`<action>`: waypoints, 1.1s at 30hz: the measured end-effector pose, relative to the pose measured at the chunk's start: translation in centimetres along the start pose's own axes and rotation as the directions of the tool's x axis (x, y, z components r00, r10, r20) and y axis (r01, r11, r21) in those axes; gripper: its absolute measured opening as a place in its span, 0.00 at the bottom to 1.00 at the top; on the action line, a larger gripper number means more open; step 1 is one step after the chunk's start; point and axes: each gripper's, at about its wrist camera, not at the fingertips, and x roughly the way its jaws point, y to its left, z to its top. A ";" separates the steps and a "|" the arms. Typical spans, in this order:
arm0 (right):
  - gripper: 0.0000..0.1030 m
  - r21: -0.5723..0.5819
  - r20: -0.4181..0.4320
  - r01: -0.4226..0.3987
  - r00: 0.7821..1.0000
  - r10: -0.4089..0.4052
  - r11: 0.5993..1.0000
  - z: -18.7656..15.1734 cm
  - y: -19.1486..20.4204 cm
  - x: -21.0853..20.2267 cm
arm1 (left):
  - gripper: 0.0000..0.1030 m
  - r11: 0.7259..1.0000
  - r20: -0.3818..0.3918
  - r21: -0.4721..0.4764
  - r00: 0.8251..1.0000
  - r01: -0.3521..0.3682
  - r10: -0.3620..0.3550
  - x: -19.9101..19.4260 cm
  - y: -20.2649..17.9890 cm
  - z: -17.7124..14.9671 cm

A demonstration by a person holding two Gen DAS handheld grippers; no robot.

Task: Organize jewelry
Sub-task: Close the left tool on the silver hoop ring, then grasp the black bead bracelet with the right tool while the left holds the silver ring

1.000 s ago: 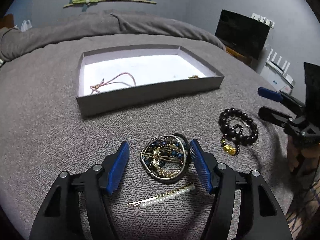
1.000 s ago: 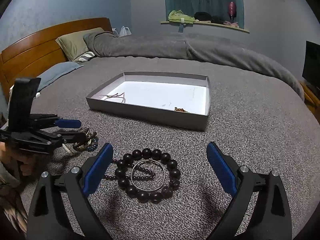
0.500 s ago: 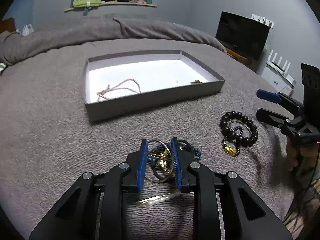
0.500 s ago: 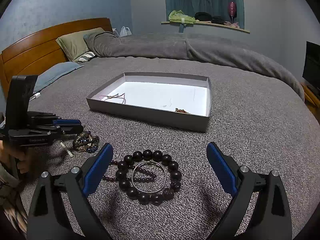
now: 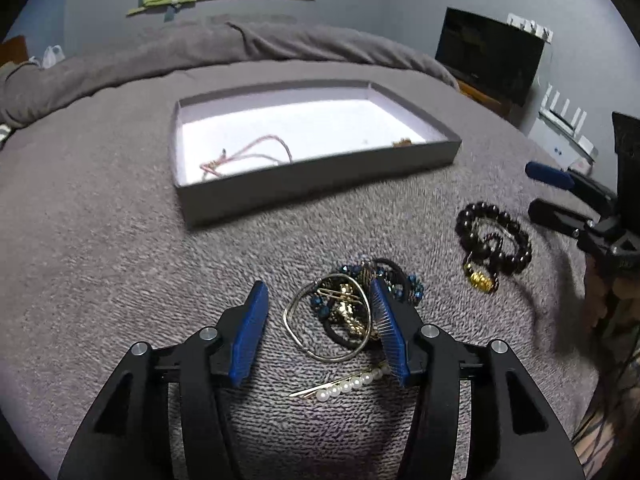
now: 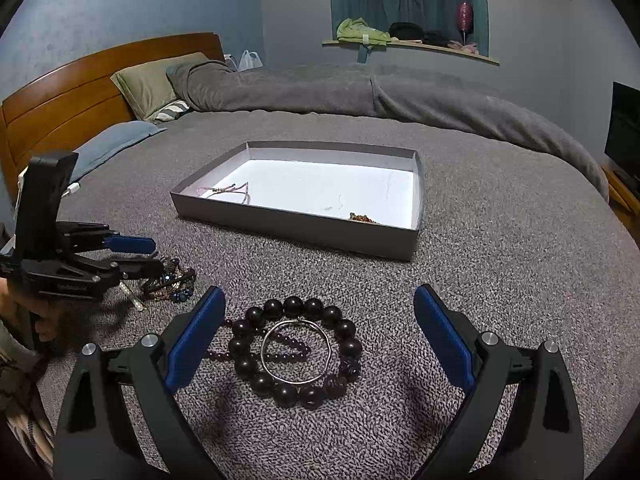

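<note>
A tangle of jewelry (image 5: 348,308), with a thin metal bangle, blue beads, gold pieces and a black hair tie, lies on the grey blanket. My left gripper (image 5: 318,286) is around it with its jaws opening. The left pad stands apart from it and the right pad is at its edge. A pearl hairpin (image 5: 344,386) lies just below. A dark bead bracelet (image 6: 294,306) with a silver bangle (image 6: 296,380) inside it lies between the wide-open fingers of my right gripper (image 6: 319,292), untouched. The grey box (image 5: 320,178) holds a pink cord (image 5: 256,150) and a small gold piece (image 5: 402,143).
In the right wrist view the left gripper (image 6: 154,255) sits at the left by the tangle (image 6: 172,280). A rolled duvet and pillows lie behind the box (image 6: 296,228). A wooden headboard is at far left and a dark screen at far right.
The left jaws closed on the tangle half a second ago and have now spread apart again; the tangle lies slightly shifted on the blanket. The right gripper has stayed still.
</note>
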 end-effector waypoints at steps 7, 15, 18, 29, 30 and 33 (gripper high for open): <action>0.91 0.006 0.005 0.003 1.000 -0.003 1.000 0.0 -0.3 -0.1 | 0.46 1.000 -0.012 -0.001 0.999 0.030 -0.030 0.0 0.0 -0.1; 0.91 0.009 -0.024 -0.005 1.000 0.005 1.000 -0.8 -0.2 0.0 | 0.46 1.000 0.081 -0.010 0.996 -0.029 0.030 -2.9 0.9 1.0; 0.91 -0.005 -0.046 -0.021 0.999 0.020 1.000 -1.3 0.2 0.3 | 0.46 0.998 0.095 -0.039 0.994 -0.041 0.045 -3.3 1.7 1.3; 0.81 -0.031 -0.069 -0.045 0.997 0.043 0.998 -2.2 1.4 0.4 | 0.46 0.997 0.117 -0.055 0.992 -0.049 0.055 -3.6 1.6 1.5; 0.81 -0.019 -0.074 -0.049 0.996 0.047 0.999 -2.3 1.2 0.5 | 0.46 0.997 0.115 -0.052 0.992 -0.049 0.054 -3.6 1.6 1.5; 0.82 0.001 -0.109 -0.043 0.993 0.043 0.999 -2.6 0.8 1.3 | 0.46 0.998 0.110 -0.046 0.993 -0.046 0.051 -3.4 1.4 1.4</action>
